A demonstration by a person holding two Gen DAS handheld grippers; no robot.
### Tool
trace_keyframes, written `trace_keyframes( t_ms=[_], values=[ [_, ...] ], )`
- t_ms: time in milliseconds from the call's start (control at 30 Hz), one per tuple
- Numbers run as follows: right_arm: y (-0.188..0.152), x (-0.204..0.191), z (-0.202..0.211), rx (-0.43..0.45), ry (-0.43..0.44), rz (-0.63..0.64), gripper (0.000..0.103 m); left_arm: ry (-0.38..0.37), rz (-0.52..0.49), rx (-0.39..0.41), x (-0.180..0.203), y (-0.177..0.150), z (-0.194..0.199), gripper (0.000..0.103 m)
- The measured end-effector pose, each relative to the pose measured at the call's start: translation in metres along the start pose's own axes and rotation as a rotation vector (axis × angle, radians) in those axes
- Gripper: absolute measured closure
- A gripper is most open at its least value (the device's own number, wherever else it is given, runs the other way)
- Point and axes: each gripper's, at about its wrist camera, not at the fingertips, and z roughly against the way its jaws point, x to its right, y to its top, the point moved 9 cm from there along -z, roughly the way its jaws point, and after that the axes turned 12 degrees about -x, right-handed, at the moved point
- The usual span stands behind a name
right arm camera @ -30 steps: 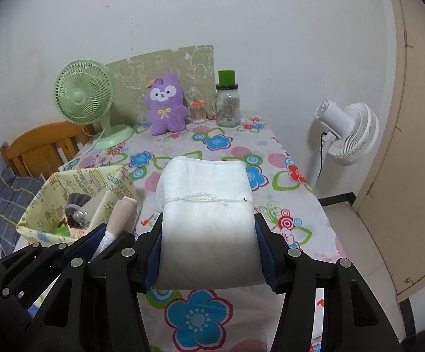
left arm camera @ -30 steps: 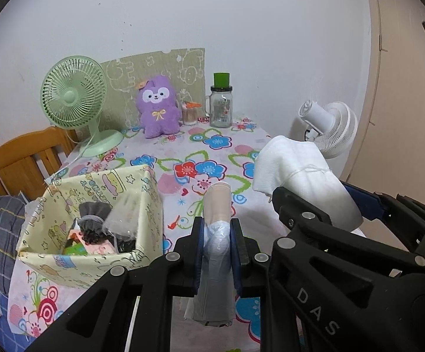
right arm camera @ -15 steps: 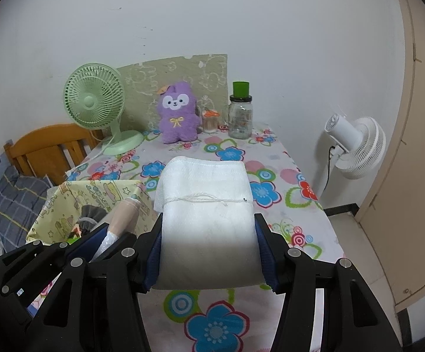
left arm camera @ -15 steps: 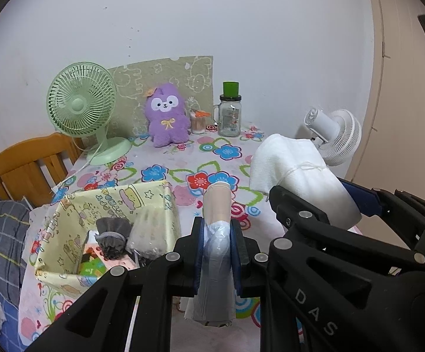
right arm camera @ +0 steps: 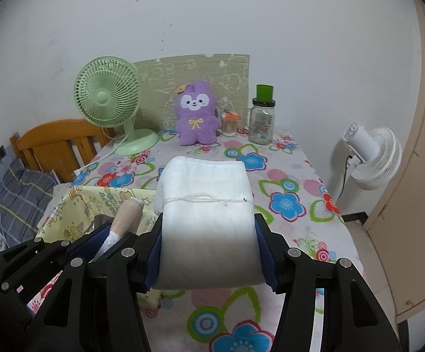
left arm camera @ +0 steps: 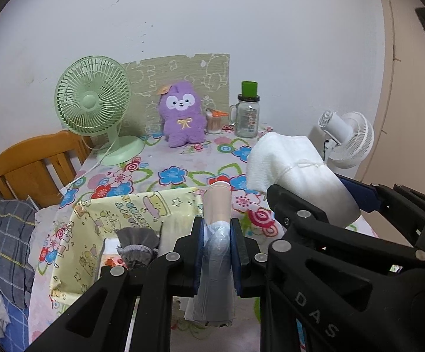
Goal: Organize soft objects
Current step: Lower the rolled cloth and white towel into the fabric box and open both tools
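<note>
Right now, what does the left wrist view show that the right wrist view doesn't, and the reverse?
Only the left wrist view shows the grey pouch inside the yellow box. Only the right wrist view shows the towel front-on with both right gripper pads on its sides. Both show the left gripper shut on the roll, plus the plush, green fan, jar and white fan.
</note>
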Motion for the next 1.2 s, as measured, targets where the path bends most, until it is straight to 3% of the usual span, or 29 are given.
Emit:
trace_keyframes(
  t_ms=[1067,1100,1133,1200],
  values=[
    [0.021,-0.079,-0.061,-0.082,0.036,0.106,0.044,0.055,0.063,-0.09,-0.095,0.004,-0.06,0.086],
    [0.021,-0.081,-0.063,-0.085,0.037,0.109,0.044,0.058,0.067,-0.093,-0.098,0.003,-0.062,0.081],
    [0.022,-0.083,-0.066,-0.087,0.038,0.112,0.044,0.064,0.073,-0.095,-0.101,0.003,-0.064,0.068],
    [0.022,-0.087,-0.069,-0.092,0.046,0.12,0.044,0.086,0.076,-0.099,-0.108,0.002,-0.067,0.059]
  ],
)
